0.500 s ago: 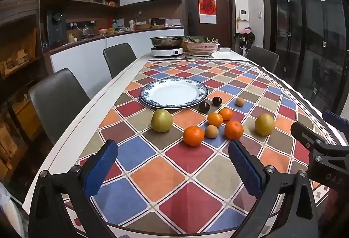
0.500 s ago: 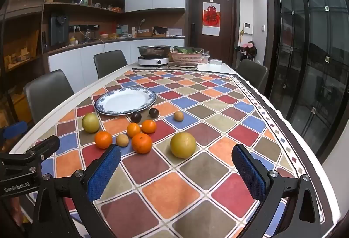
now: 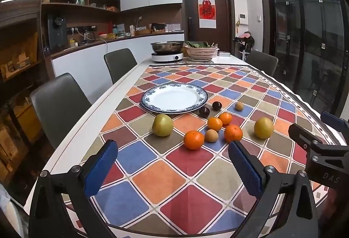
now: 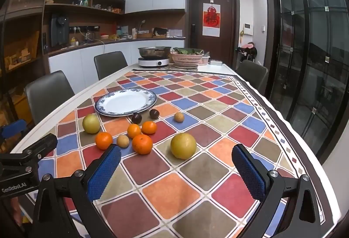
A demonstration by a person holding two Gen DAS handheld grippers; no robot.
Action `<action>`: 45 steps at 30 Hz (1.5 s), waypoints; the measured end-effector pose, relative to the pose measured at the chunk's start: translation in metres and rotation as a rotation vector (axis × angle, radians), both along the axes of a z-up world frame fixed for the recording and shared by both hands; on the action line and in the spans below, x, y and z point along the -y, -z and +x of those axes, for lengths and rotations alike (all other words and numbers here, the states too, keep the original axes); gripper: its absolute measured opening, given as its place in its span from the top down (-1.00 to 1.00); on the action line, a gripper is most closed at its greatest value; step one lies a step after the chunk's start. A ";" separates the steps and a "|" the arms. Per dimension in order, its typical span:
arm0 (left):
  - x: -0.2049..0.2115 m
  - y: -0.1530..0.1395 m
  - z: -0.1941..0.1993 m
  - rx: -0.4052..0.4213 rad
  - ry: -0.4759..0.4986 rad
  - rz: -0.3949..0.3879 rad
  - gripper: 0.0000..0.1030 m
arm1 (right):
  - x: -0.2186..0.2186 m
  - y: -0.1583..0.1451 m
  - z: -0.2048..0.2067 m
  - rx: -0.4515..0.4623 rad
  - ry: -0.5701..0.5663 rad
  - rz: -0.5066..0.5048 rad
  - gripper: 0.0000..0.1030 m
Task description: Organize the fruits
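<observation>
So you've got both grippers hanging over the near end of the tabletop point(image 3: 72, 142), angled down a bit toward the fruit, and that makes sense since nothing's been picked yet. Your left gripper point(image 3: 172, 170) has its jaws spread as wide as they go with nothing between them, and the right gripper point(image 4: 176, 172) is the same, wide and empty. That's probably the sensible way to carry them, because the biggest pieces here need all that width.

The fruit is all loose on the checkered cloth, in a scatter just in front of the plate point(image 3: 174, 99), which is bare. My guess is the plate is where everything's meant to end up, since it sits right behind the pile.

The left pear point(image 3: 162, 125) sits nearest your left side, the right pear point(image 4: 183, 146) is almost lined up between the right jaws, so splitting them one per hand looks natural. In between you've got four oranges point(image 3: 193, 140), a couple of small tan fruits point(image 3: 211, 135), and two dark plums point(image 3: 204, 111) right by the plate rim.

Round stuff rolls, so I'd come down straight over each one. The oranges sit close together; watch you don't bump a neighbour.
</observation>
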State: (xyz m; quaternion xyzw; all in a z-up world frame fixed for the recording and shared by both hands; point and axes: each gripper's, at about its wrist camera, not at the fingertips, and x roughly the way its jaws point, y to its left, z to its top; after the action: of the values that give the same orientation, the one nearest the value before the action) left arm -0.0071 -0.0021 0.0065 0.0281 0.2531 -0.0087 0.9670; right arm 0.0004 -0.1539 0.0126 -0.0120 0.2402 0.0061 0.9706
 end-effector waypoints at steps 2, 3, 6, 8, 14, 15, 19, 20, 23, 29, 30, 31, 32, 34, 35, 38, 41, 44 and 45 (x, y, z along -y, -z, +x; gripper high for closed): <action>0.000 0.000 0.000 0.001 0.000 0.000 -1.00 | 0.000 0.000 0.000 0.000 0.000 0.000 -0.99; 0.000 0.000 -0.001 0.003 -0.001 0.001 -1.00 | 0.000 0.000 0.000 0.000 0.000 0.001 -0.99; -0.002 -0.001 -0.001 0.003 -0.001 -0.001 -1.00 | 0.001 0.001 -0.001 0.001 0.000 0.001 -0.99; -0.002 -0.001 -0.001 0.002 -0.002 -0.002 -1.00 | 0.002 0.002 -0.002 0.001 0.000 0.002 -0.99; -0.004 -0.002 -0.002 0.006 -0.009 -0.007 -1.00 | -0.002 -0.003 -0.004 0.005 -0.002 -0.007 -0.99; -0.004 -0.003 -0.002 0.006 -0.010 -0.007 -1.00 | -0.003 -0.002 -0.004 0.005 -0.001 -0.006 -0.99; -0.006 -0.002 -0.002 0.002 -0.014 -0.011 -1.00 | -0.005 -0.002 -0.002 0.006 -0.006 -0.014 -0.99; -0.007 -0.002 -0.002 0.001 -0.015 -0.013 -1.00 | -0.003 -0.001 -0.006 0.009 -0.010 -0.015 -0.99; -0.007 -0.002 -0.002 0.003 -0.013 -0.014 -1.00 | -0.003 -0.001 -0.006 0.009 -0.011 -0.017 -0.99; -0.006 -0.001 -0.001 0.007 -0.013 -0.011 -1.00 | -0.004 0.000 -0.006 0.009 -0.008 -0.016 -0.99; -0.006 -0.001 -0.001 0.006 -0.012 -0.012 -1.00 | -0.004 0.000 -0.006 0.010 -0.008 -0.016 -0.99; -0.006 -0.001 -0.001 0.006 -0.011 -0.011 -1.00 | -0.004 0.000 -0.006 0.008 -0.009 -0.016 -0.99; -0.006 -0.001 -0.001 0.006 -0.010 -0.010 -1.00 | -0.004 0.000 -0.005 0.008 -0.010 -0.015 -0.99; -0.006 -0.001 -0.001 0.007 -0.011 -0.010 -1.00 | -0.004 0.000 -0.006 0.008 -0.007 -0.016 -0.99; -0.006 -0.001 -0.001 0.009 -0.010 -0.010 -1.00 | -0.004 0.000 -0.006 0.008 -0.007 -0.016 -0.99; -0.005 -0.002 -0.001 0.012 -0.008 -0.009 -1.00 | -0.004 -0.001 -0.006 0.009 -0.009 -0.016 -0.99; -0.004 -0.003 -0.001 0.011 -0.008 -0.009 -1.00 | -0.004 0.000 -0.005 0.008 -0.009 -0.016 -0.99; -0.004 -0.002 -0.001 0.012 -0.008 -0.009 -1.00 | -0.004 0.000 -0.005 0.008 -0.009 -0.016 -0.99; -0.004 -0.002 -0.001 0.012 -0.008 -0.009 -1.00 | -0.004 0.000 -0.005 0.008 -0.008 -0.015 -0.99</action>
State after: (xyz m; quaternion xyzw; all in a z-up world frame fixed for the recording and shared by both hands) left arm -0.0086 0.0023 0.0088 0.0231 0.2473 -0.0059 0.9686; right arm -0.0044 -0.1501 0.0128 -0.0205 0.2362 0.0082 0.9715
